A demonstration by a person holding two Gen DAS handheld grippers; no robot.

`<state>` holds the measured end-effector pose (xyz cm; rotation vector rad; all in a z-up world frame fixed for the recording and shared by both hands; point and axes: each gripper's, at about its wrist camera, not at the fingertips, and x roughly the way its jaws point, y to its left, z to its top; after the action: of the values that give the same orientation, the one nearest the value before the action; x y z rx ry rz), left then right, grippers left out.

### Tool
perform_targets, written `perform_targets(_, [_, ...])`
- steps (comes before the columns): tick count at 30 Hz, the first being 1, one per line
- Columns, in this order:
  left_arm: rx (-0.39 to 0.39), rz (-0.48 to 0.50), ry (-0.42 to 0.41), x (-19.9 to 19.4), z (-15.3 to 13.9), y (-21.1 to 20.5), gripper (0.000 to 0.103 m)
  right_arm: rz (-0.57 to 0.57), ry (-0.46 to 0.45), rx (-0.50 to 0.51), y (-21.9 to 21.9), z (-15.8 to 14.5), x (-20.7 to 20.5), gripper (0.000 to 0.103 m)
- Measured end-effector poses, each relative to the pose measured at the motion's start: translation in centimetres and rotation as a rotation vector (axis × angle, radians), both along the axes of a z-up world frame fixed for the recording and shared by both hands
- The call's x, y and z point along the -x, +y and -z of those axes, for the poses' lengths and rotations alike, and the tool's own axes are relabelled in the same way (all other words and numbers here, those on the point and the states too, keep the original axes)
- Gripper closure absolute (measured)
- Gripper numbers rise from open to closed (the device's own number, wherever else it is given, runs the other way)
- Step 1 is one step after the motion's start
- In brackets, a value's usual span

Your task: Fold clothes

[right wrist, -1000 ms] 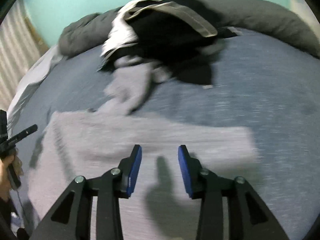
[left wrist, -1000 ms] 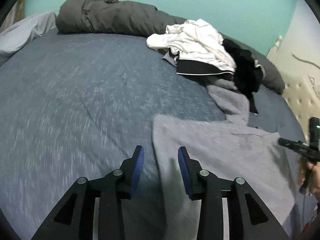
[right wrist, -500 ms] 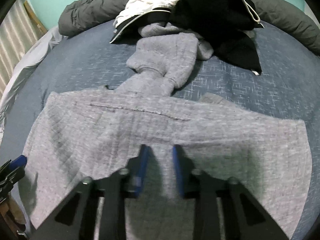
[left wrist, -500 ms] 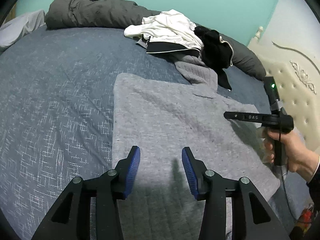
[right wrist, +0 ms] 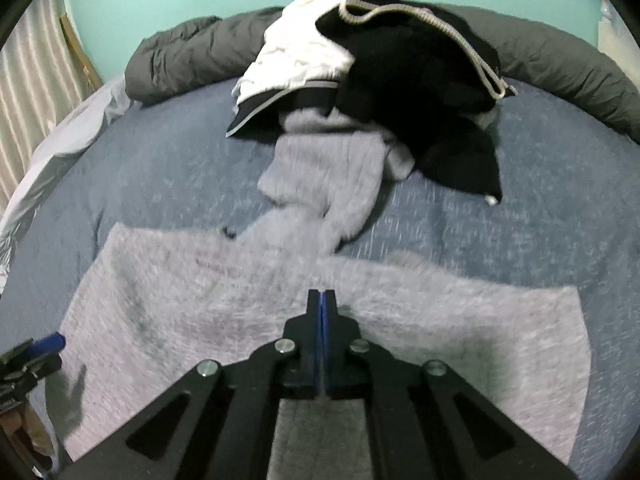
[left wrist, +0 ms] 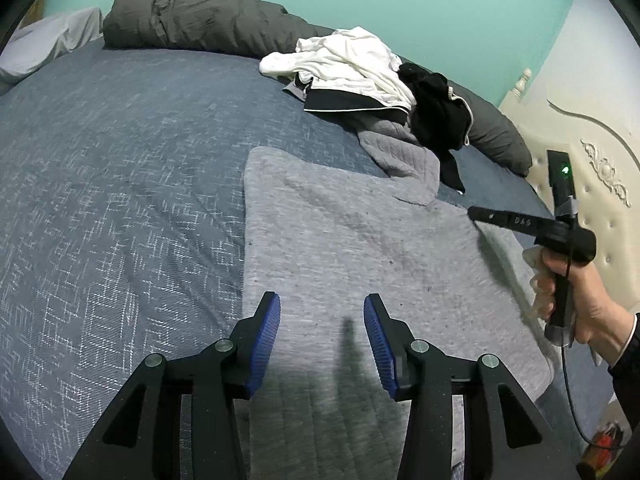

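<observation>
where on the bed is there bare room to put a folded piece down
Bare blue bedspread lies left of the spread grey garment, bordered by the dark grey duvet along the wall. A smaller bare strip lies right of the clothes pile. The pile and grey garment crowd the middle.

Beyond the right gripper (right wrist: 321,308), the grey garment (right wrist: 280,300) was motion-blurred; whether its closed pads pinched cloth was unclear.

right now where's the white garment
In the left wrist view the white garment sits at the far side of the bed, on the clothes pile, atop a black garment and against the dark grey duvet.
</observation>
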<state>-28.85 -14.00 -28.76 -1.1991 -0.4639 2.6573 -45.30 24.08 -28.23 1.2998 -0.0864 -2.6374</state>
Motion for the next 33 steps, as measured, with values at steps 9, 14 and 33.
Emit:
perform_targets(9, [-0.023,-0.002,-0.011,0.1,0.4,-0.6,0.055,-0.097,-0.19,-0.037,-1.5,3.0,1.5,0.1])
perform_targets(14, [-0.025,0.001,-0.009,0.1,0.3,-0.6,0.053,-0.035,-0.136,0.084,-1.1,1.8,2.1,0.075])
perform_targets(33, [-0.031,-0.004,-0.003,0.1,0.1,-1.1,0.052,-0.088,0.048,-0.024,-3.4,-1.0,0.2,0.099])
